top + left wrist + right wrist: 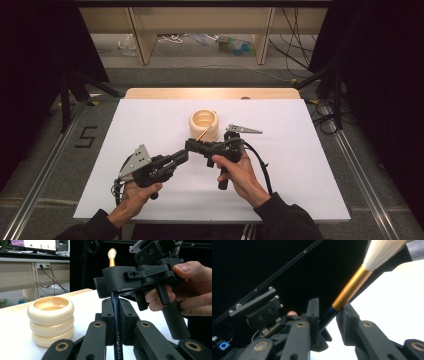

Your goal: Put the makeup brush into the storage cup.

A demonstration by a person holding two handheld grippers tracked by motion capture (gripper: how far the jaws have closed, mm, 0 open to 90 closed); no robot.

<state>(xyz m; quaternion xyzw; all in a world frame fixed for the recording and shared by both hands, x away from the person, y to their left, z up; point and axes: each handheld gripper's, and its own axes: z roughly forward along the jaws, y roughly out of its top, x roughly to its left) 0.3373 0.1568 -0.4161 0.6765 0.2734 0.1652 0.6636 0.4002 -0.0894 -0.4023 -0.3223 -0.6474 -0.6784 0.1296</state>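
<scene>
A makeup brush (117,322) with a dark blue handle, gold ferrule and white bristles (382,252) stands upright between both grippers. My left gripper (116,305) is shut on the lower handle; in the high view it (183,156) sits left of centre. My right gripper (328,312) has its jaws either side of the brush just below the ferrule, with a gap showing, and looks open. It comes in from the right (191,145), tip to tip with the left one. A cream ringed holder (205,121) stands just behind them, and the ferrule (201,134) points toward it.
The white table top (310,165) has bare room on both sides. The holder (51,320) is a stack of three rounded rings, open on top. Desks, cables and a monitor lie beyond the table's far edge.
</scene>
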